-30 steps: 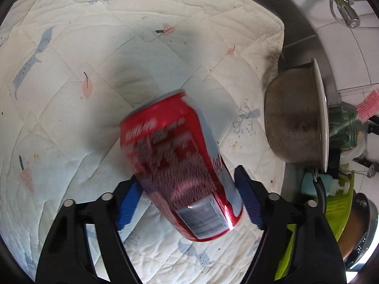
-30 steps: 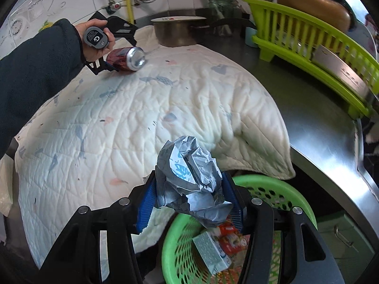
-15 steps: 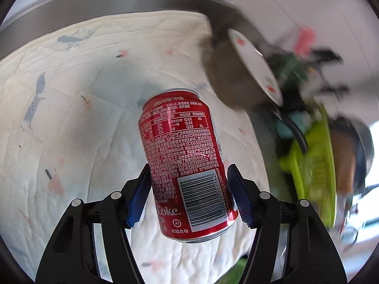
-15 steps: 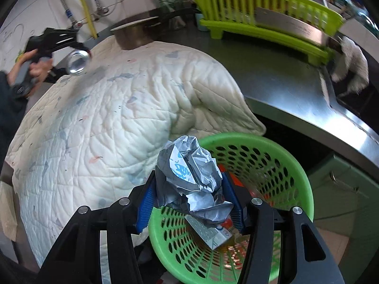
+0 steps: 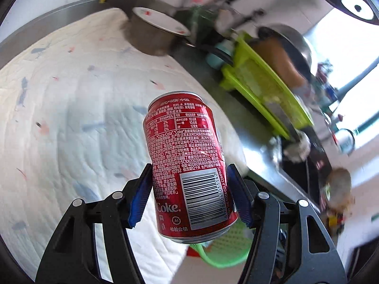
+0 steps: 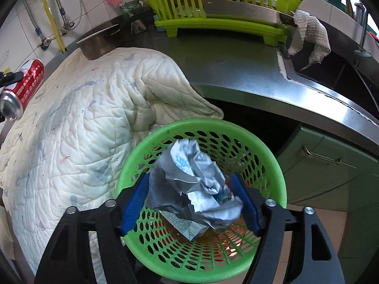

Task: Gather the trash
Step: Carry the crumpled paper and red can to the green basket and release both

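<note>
The left claw (image 5: 189, 196) is clamped on a red Coke can (image 5: 187, 163), its blue pads (image 5: 139, 201) pressing the can's lower sides; the can is held in the air above the white quilted cloth (image 5: 71, 130), barcode facing the camera and top rim pointing away. The right claw (image 6: 189, 203) grips a crumpled grey-blue wrapper (image 6: 191, 184) between its blue pads (image 6: 133, 203), held directly over the open mouth of the green perforated basket (image 6: 272, 165). Inside the basket lies a small printed carton (image 6: 182, 224) with some other scraps beneath it that are hard to make out. The basket sits below the front edge of the steel surface (image 6: 236, 66), just beside the overhanging corner of the quilted cloth. Farther back on the surface stand a metal pot (image 6: 97, 42) touching the cloth's far edge, and a lime-green dish rack (image 6: 213, 7) to its right. A white rag (image 6: 308, 35) hangs over the sink's edge next to the rack. In the right wrist view the can appears at the far left, over the cloth.
</note>
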A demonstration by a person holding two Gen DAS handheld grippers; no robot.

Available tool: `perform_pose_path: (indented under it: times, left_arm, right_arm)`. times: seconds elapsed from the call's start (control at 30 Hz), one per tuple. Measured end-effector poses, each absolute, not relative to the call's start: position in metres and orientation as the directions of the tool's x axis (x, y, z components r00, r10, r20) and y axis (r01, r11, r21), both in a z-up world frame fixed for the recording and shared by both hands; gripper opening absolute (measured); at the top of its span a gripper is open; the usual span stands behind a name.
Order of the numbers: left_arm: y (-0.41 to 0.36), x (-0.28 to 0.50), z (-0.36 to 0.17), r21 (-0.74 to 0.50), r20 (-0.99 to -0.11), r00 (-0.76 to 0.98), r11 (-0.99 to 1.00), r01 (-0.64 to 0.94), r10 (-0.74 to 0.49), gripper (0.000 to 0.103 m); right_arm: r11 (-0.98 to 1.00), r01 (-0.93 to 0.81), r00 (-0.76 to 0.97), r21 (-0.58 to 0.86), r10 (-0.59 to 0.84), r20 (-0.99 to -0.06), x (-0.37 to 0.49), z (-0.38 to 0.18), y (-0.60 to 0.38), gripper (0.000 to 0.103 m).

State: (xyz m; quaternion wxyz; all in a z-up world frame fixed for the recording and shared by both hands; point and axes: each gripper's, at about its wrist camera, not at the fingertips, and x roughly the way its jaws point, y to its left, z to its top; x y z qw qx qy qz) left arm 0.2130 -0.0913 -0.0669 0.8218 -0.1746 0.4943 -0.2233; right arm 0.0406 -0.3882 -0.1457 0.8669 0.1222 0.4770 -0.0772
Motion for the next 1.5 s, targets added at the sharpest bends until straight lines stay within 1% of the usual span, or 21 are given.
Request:
perform_pose_path:
  times: [0.1,0.17,0.23,0.53,0.83,1.07,1.13,1.17,1.2,1.5]
  left_arm:
    - [-0.106,0.190,-0.066,-0.501,-0.736,0.387,0.831,0.241,-0.556,0.062]
    - [-0.118,0.175,-0.066,-0.498,-0.732,0.369,0.820,0.283,-0.572,0.062]
    - [-0.132,0.163,-0.065,-0.479,-0.737,0.360,0.818,0.320,-0.572,0.062]
    - [-0.189,0.123,-0.075,-0.414,-0.762,0.291,0.780,0.469,-0.579,0.062]
    - [-0.241,0.096,-0.093,-0.304,-0.810,0.257,0.752,0.585,-0.527,0.062]
    - [-0.260,0.087,-0.109,-0.254,-0.844,0.235,0.745,0.616,-0.482,0.062]
    - [-0.264,0.087,-0.114,-0.262,-0.844,0.220,0.734,0.626,-0.489,0.063]
    - [-0.267,0.087,-0.115,-0.263,-0.842,0.218,0.728,0.633,-0.493,0.065]
    - [-0.269,0.086,-0.117,-0.247,-0.846,0.228,0.734,0.633,-0.482,0.069]
    - [-0.256,0.085,-0.116,-0.267,-0.843,0.235,0.756,0.598,-0.484,0.075]
  right_arm:
    - [0.959,0.260,0.536,0.114,-0.046,-0.843,0.032,-0.142,-0.391,0.076]
    - [0.957,0.261,0.547,0.128,-0.037,-0.836,0.025,-0.138,-0.393,0.077]
    - [0.957,0.260,0.561,0.129,-0.042,-0.827,0.016,-0.132,-0.394,0.081]
    - [0.957,0.266,0.596,0.115,-0.070,-0.800,-0.024,-0.104,-0.399,0.085]
    - [0.948,0.295,0.605,0.118,-0.090,-0.791,-0.054,-0.094,-0.406,0.086]
    - [0.936,0.323,0.613,0.139,-0.095,-0.784,-0.072,-0.091,-0.414,0.086]
    - [0.934,0.329,0.614,0.142,-0.097,-0.784,-0.074,-0.091,-0.414,0.086]
    - [0.933,0.330,0.616,0.143,-0.098,-0.782,-0.075,-0.090,-0.414,0.086]
    - [0.933,0.330,0.617,0.144,-0.097,-0.781,-0.076,-0.090,-0.414,0.086]
    - [0.933,0.324,0.633,0.156,-0.092,-0.768,-0.080,-0.085,-0.412,0.086]
